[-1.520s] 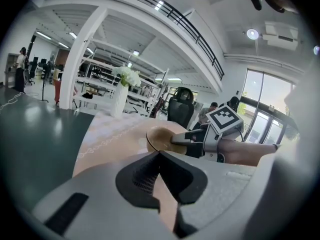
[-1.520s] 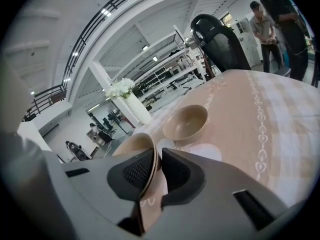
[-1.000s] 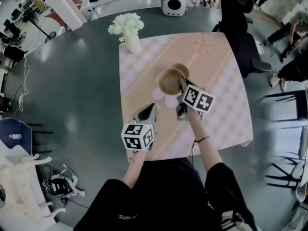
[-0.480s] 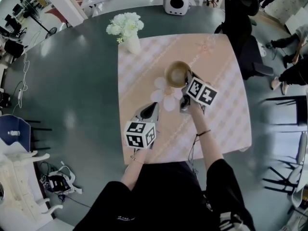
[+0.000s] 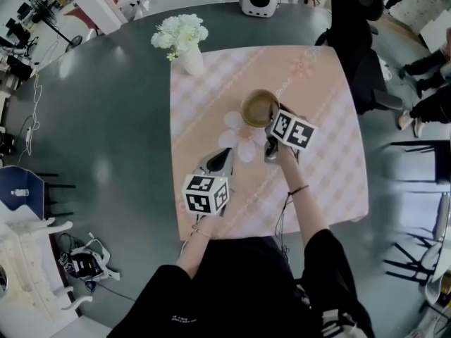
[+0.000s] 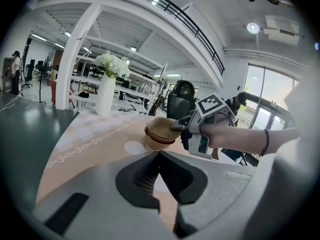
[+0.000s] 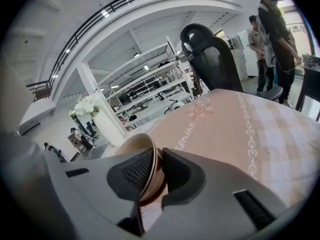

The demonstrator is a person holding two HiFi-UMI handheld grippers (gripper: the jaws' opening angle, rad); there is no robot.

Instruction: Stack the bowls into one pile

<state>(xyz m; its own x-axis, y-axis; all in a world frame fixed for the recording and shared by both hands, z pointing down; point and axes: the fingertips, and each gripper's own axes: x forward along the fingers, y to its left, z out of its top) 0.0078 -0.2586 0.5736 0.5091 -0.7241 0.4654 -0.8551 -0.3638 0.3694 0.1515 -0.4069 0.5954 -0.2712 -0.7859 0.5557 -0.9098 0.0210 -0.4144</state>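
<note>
Near the head view's centre, the right gripper [image 7: 159, 159] pinches the thin rim of a smooth, round tan bowl [image 7: 131, 145]. It sits nested in a second bowl [image 6: 151, 142]. The left gripper [image 6: 160, 153] is closed and empty.

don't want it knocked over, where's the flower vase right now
Head view: the white flower vase stands at the tablecloth's far left corner, apart from the bowls.

Two tan bowls with darker rims stand upright as one pile. The upper bowl [image 6: 161, 129] is nested in the lower bowl [image 6: 152, 143] on the checked cloth [image 5: 317, 174], just 12 o'clock of its centre. The right gripper [image 7: 156, 165] pinches the upper rim at 4 o'clock.
</note>
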